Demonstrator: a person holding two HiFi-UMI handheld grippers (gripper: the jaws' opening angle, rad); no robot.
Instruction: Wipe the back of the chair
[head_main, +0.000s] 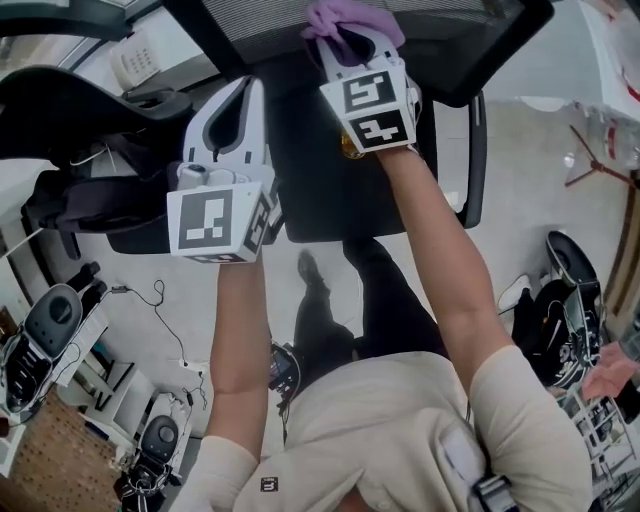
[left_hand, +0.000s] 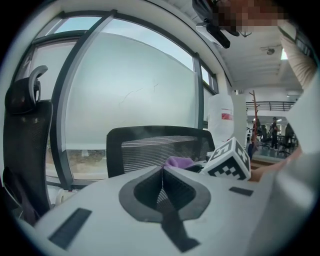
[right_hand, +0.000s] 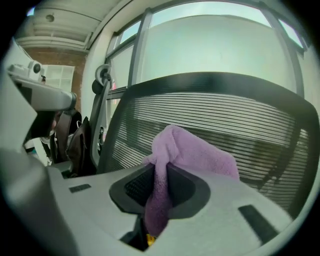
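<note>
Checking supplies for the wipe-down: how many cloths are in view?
1. A purple cloth is pinched between the right gripper's jaws, close to the mesh chair back. The left gripper is shut and empty; others could be hidden.

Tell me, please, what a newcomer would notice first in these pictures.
The purple cloth stands out first, pinched in the right gripper, just in front of the black mesh chair back. Next comes the left gripper, shut on nothing, held up beside it.
</note>
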